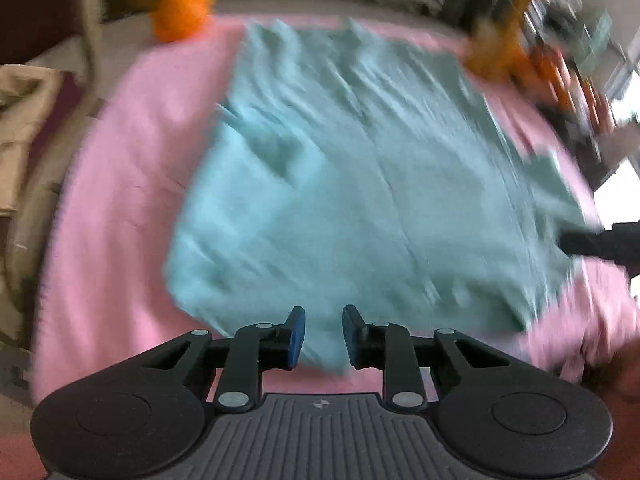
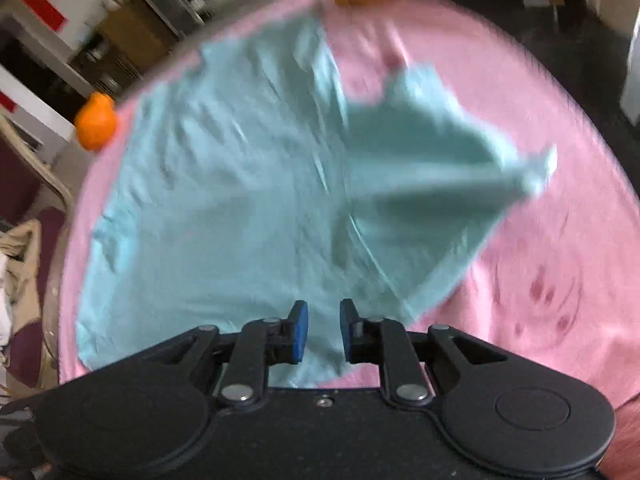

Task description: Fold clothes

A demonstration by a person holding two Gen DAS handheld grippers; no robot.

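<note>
A: Covered by what, that surface?

B: Spread with a pink cloth (image 1: 120,208), edge to edge, faint dark-red print at lower right in the right wrist view. Beige fabric (image 1: 20,120) heaped at far left, beyond the edge. An orange ball-like thing (image 1: 182,12) at upper left, right at the cloth's far rim. Blurred shelving along the top; more orange clutter (image 1: 500,60) at upper right.

A: And the garment?

B: Light teal garment (image 1: 340,184), lying mid-frame on the pink, mostly flat, rumpled with creases. In the right wrist view, a flap (image 2: 432,168) raised and folded at centre right, tip toward the right edge.

A: Grippers?

B: Left gripper (image 1: 323,338) low centre, blue pads narrowly apart, nothing clamped. Right gripper (image 2: 323,332) likewise slightly parted, empty, over the garment's near hem.
</note>
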